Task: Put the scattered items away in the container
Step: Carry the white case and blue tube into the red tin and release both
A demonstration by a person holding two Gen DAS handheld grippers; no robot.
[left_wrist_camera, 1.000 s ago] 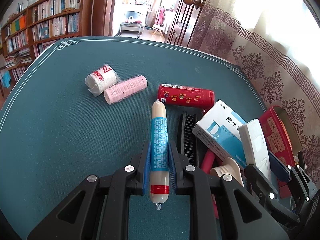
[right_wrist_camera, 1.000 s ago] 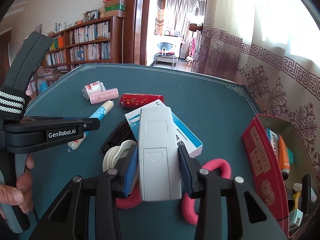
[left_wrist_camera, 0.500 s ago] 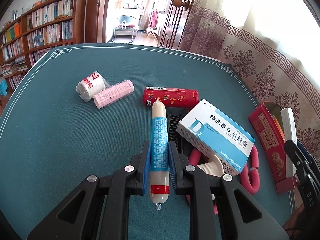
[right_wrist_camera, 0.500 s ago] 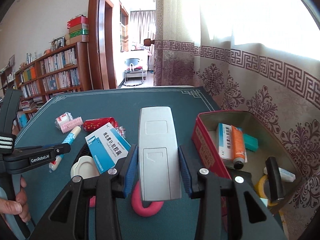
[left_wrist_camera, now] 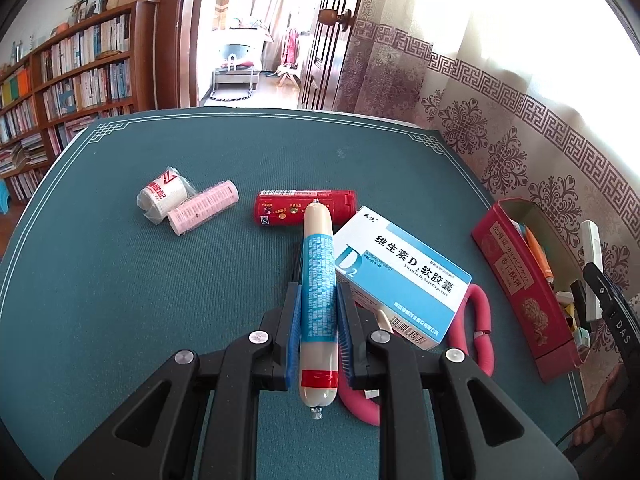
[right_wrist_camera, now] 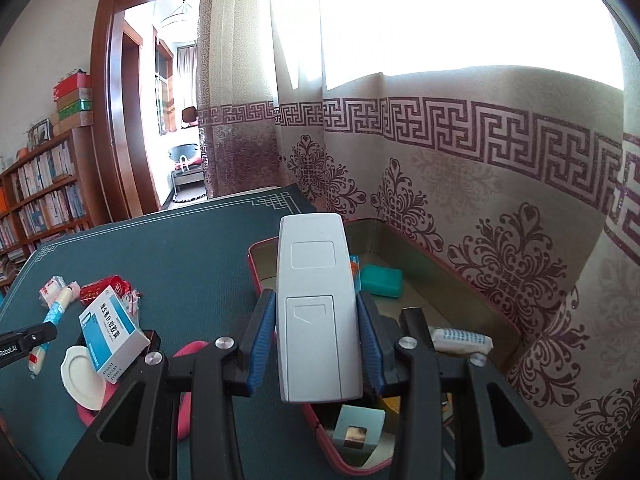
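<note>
My left gripper (left_wrist_camera: pixel 319 304) is shut on a sausage stick (left_wrist_camera: pixel 318 280) with a blue label, held above the green table (left_wrist_camera: pixel 120 300). My right gripper (right_wrist_camera: pixel 316 312) is shut on a white remote (right_wrist_camera: pixel 316 304), held over the open red tin (right_wrist_camera: pixel 260 268); the remote also shows in the left wrist view (left_wrist_camera: pixel 592 256) above the tin (left_wrist_camera: pixel 520 280). In the tin lie a teal block (right_wrist_camera: pixel 382 280), a white pill strip (right_wrist_camera: pixel 460 340) and other small items.
On the table lie a blue-white vitamin box (left_wrist_camera: pixel 404 276), a red tube (left_wrist_camera: pixel 288 206), a pink roller (left_wrist_camera: pixel 202 206), a wrapped white roll (left_wrist_camera: pixel 162 196), a pink flexible loop (left_wrist_camera: pixel 476 320) and a white lid (right_wrist_camera: pixel 82 376). A patterned curtain (right_wrist_camera: pixel 480 200) hangs behind the tin.
My right gripper has carried the remote rightwards from above the vitamin box to over the red tin. My left gripper still holds the sausage stick and has shifted slightly.
</note>
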